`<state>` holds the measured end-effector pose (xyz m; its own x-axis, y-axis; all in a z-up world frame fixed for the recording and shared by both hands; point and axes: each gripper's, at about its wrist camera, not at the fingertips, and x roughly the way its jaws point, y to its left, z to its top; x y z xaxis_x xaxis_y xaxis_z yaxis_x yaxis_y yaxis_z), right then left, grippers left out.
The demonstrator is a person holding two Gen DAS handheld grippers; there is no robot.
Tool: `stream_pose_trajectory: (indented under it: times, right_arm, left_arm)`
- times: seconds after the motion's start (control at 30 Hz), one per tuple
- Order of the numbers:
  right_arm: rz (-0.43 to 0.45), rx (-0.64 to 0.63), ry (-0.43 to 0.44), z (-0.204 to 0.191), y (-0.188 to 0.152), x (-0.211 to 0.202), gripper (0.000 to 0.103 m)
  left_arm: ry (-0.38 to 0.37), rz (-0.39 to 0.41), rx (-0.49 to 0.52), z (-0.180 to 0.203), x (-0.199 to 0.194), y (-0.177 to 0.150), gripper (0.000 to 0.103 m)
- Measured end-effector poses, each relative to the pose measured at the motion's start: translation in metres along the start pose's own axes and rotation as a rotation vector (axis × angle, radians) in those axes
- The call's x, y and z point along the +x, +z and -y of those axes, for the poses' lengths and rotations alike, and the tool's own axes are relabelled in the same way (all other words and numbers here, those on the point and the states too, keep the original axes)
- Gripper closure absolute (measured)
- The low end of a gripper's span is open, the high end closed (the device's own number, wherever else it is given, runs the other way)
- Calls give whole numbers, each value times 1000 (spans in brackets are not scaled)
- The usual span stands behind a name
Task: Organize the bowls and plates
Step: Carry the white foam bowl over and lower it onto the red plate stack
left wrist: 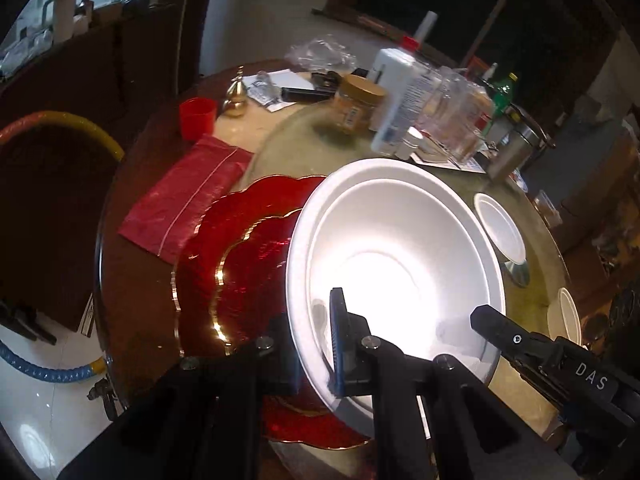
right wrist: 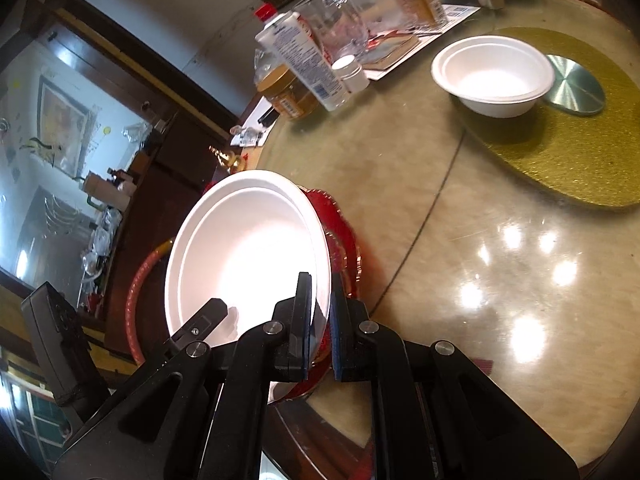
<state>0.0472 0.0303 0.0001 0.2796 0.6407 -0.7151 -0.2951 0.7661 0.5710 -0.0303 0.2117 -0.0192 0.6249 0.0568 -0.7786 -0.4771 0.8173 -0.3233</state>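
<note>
I have both tools clamped on the rim of one white plate (left wrist: 394,264): the left gripper (left wrist: 320,344) pinches its near-left edge, the right gripper (right wrist: 321,320) its opposite edge, each with pads pressed together on the rim. The plate is tilted and held above the red scalloped charger (left wrist: 240,256), overlapping the charger's right part. To set it down well, I judge both hands should level the plate together, centre it over the charger, and release only once it rests flat. The left view alone shows the red napkin (left wrist: 188,196) and red cup (left wrist: 197,116) beyond the charger. The right view alone shows the white bowl (right wrist: 494,74) far from the charger, apparently resting on a gold placemat (right wrist: 560,140), though glare blurs the contact.
</note>
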Motion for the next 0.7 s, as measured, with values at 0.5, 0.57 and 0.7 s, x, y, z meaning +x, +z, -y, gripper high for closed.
stream_pose_trajectory:
  times: [0.5, 0.57, 0.7]
  right_arm:
    - [-59, -19, -12, -6, -1, 32, 95]
    - [-63, -19, -15, -6, -2, 34, 96]
    - [-70, -19, -18, -7, -2, 38, 95]
  left_arm:
    - [33, -30, -51, -29, 11, -3, 94]
    - [35, -34, -54, -31, 13, -4, 94]
    - [38, -39, -57, -34, 15, -4, 94]
